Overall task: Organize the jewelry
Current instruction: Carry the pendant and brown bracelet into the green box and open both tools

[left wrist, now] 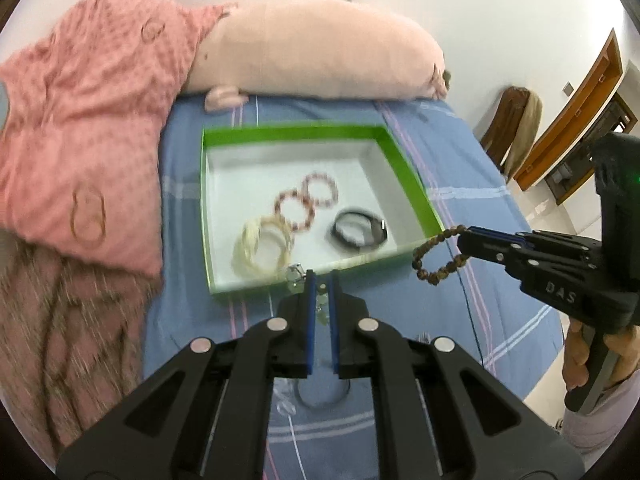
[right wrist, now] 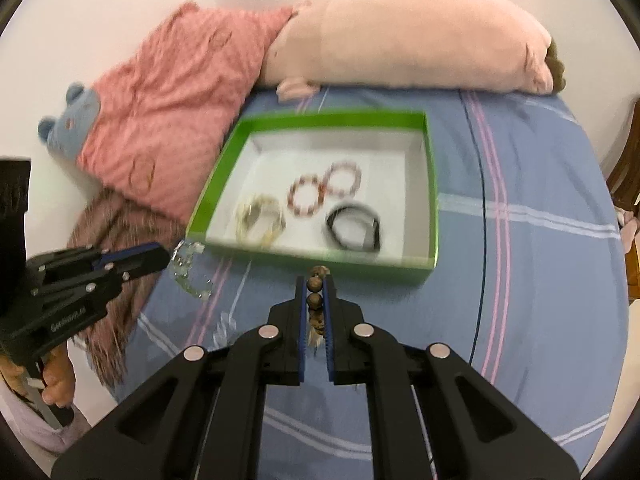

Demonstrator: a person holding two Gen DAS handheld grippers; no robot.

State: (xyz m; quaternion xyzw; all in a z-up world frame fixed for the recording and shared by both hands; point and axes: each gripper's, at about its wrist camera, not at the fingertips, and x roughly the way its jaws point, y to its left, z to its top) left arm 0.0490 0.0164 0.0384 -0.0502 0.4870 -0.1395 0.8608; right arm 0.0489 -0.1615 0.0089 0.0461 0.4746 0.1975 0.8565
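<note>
Green open box, white inside, sits on the blue plaid bedsheet toward the pillow end of the bed. It holds four lots on its floor: a cream bangle stack by the near left corner, two red-and-white beaded bracelets touching each other at mid-floor, and a black band toward the near right corner. Your left gripper is clamped down on a clear crystal bracelet, its jaws nearly together on the beads; the piece hangs off the sheet just outside the box's near left corner. Your right gripper is likewise pinched tight on a brown wooden-bead bracelet, which dangles as a loop just outside the box's near right corner, close to the rim; whether it touches the rim cannot be told. Each gripper is carried by a hand on its handle. Behind the box, along the far edge of the bed: a long pink pig plush against the wall. To the left: a salmon-pink dotted blanket, with a brownish throw under its near end and a small blue plush head peeping out at its far side. A further ring of beads lies on the sheet beneath your left gripper, too hidden to identify.
</note>
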